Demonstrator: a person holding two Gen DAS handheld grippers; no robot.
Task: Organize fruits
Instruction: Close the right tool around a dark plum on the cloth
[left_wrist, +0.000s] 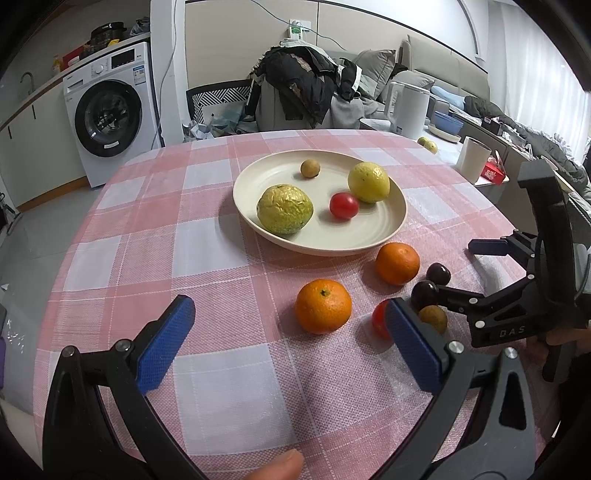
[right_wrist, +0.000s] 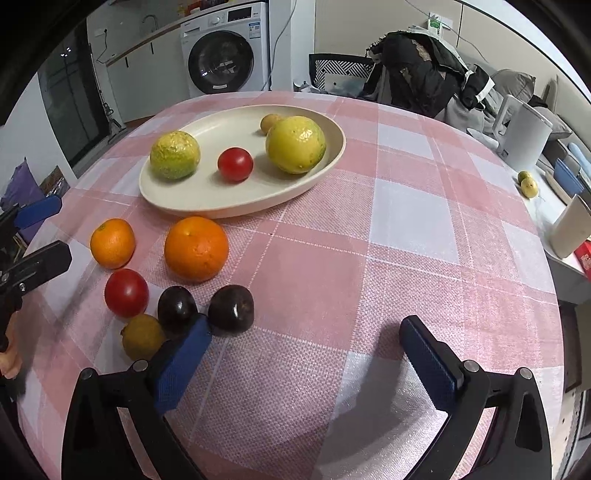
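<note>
A cream plate on the pink checked tablecloth holds a wrinkled green fruit, a yellow fruit, a red tomato and a small brown fruit. On the cloth in front of it lie two oranges, a tomato, two dark plums and a small brownish fruit. My left gripper is open and empty near the closer orange. My right gripper is open and empty beside the plums.
A white kettle, a white cup, bowls and two small fruits stand on a side surface at the right. A chair piled with clothes stands behind the table. A washing machine is at the back left.
</note>
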